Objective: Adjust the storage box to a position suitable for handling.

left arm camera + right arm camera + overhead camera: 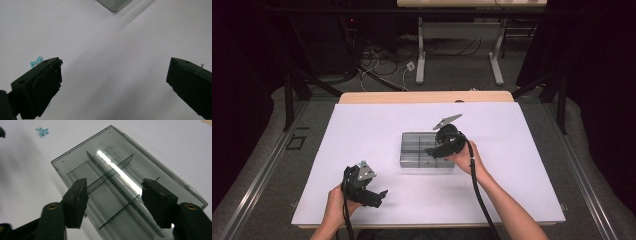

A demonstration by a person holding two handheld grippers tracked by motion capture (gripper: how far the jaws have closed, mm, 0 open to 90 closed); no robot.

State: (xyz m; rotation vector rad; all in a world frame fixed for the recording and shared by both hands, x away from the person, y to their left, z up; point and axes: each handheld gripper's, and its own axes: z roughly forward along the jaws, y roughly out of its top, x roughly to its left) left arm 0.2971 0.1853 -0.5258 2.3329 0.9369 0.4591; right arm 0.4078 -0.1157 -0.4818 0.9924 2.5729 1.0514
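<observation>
A smoky clear compartment box (413, 146) lies open-topped in the middle of the white table, and thin dividers split it into several cells that look empty. My right gripper (429, 151) hovers over its right part; in the right gripper view it (114, 182) is open above the box (112, 141), holding nothing. My left gripper (380, 196) sits low near the front left of the table, and it (115, 67) stands wide open over bare surface. A small teal star (36, 62) lies on the table just beyond its left jaw. That star (42, 131) lies to the left of the box.
A corner of the box (113, 3) shows far ahead of the left jaws. The white mat (362, 125) covers the tabletop, with a wooden edge (427, 96) at the back. Table legs and cables stand on the floor behind.
</observation>
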